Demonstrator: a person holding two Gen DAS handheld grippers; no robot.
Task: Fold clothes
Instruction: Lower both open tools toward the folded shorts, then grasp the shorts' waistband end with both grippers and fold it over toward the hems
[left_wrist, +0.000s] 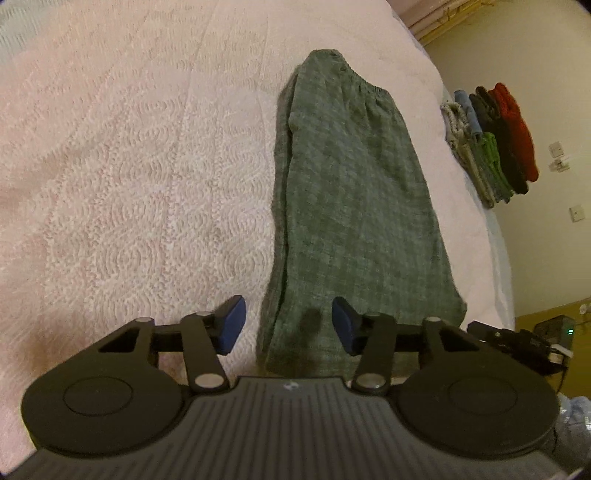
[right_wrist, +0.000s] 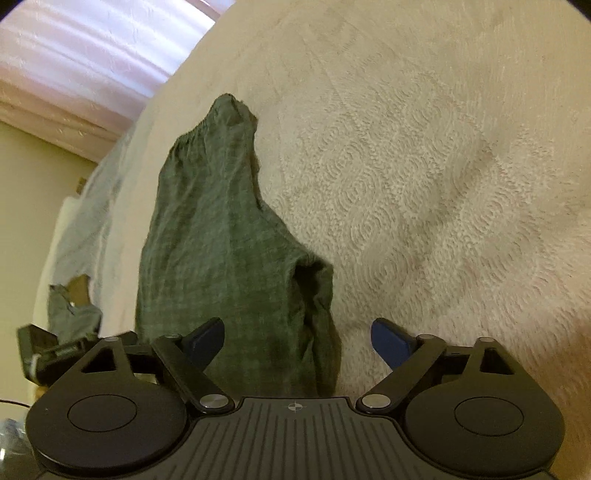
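Observation:
A green checked garment lies folded lengthwise in a long strip on the pale textured bedspread, its elastic waistband at the far end. My left gripper is open, its blue pads either side of the garment's near end, just above it. In the right wrist view the same garment runs away from me, with a loose fold bulging at its near right side. My right gripper is open over that near end, holding nothing.
A stack of folded clothes in red, black, green, blue and cream sits at the bed's far right edge. A black device lies by the right edge. Curtains hang beyond the bed. The bedspread stretches wide beside the garment.

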